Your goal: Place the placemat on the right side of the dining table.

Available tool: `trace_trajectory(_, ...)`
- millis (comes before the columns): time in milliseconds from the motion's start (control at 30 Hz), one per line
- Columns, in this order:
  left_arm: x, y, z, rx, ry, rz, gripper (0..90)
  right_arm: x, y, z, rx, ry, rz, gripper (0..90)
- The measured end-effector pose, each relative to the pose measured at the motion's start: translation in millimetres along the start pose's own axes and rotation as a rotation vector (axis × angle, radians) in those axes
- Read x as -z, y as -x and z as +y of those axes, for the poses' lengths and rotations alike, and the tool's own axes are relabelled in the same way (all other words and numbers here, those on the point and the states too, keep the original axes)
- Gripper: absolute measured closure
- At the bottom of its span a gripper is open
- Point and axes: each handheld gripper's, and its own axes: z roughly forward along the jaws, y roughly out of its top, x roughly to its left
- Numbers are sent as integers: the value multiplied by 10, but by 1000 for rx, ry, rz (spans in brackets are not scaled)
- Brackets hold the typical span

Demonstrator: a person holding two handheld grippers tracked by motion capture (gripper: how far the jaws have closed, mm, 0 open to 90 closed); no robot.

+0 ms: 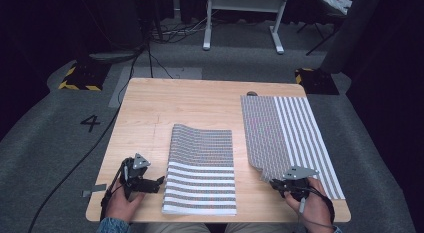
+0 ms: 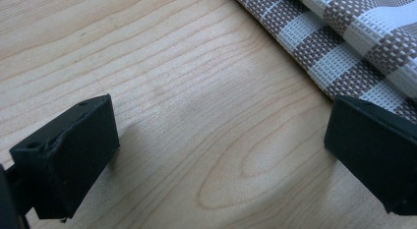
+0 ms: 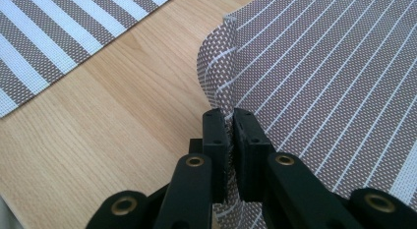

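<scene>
Tabletop of pale wood seen from the high view, standing on grey carpet with a painted number 4 at its left, black-and-yellow hazard blocks beyond the far corners, white desk legs and cables at the back, dark surroundings. Two woven striped mats lie on it: a folded mat at centre near the front edge, wide stripes on the near half, fine pattern on the far half; a second mat on the right side, its left part folded over showing fine pattern, wide stripes along the right. Left gripper rests on bare wood just left of the folded mat, held in the left hand; right gripper sits at the near left corner of the second mat, in the right hand. Left gripper view: jaws stand wide apart with nothing between them, bare wood grain under them, folded mat's edge at upper right beside the right jaw. Right gripper view: right gripper jaws nearly closed, pinching the raised, curled edge of the second mat; wood to the left, folded mat at upper left. No containers present.
</scene>
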Motion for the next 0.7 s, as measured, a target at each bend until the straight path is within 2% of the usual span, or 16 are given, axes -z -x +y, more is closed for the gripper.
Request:
trace_trajectory(33, 0, 0, 0, 0, 0, 0, 1, 2, -3, -1, -5, -1, 4, 828)
trace_trajectory(100, 0, 0, 0, 0, 0, 0, 1, -2, -15, -3, -24, -2, 42, 719)
trace_trajectory(167, 1, 0, 1, -1, -2, 2, 1, 12, -62, 3, -37, 54, 83, 632)
trace_trajectory(233, 0, 0, 0, 0, 0, 0, 1, 59, -103, 26, -33, 70, 114, 667)
trace_trajectory(333, 0, 0, 0, 0, 0, 0, 1, 147, -70, 71, -25, 75, 87, 835)
trace_trajectory(433, 0, 0, 0, 0, 0, 0, 1, 130, -40, 70, -29, 52, 85, 874)
trace_trajectory(467, 0, 0, 0, 0, 0, 0, 1, 79, -26, 50, -26, 15, 86, 897)
trace_trajectory(700, 1, -1, 0, -2, -1, 0, 1, -133, -88, -30, -10, -53, 108, 889)
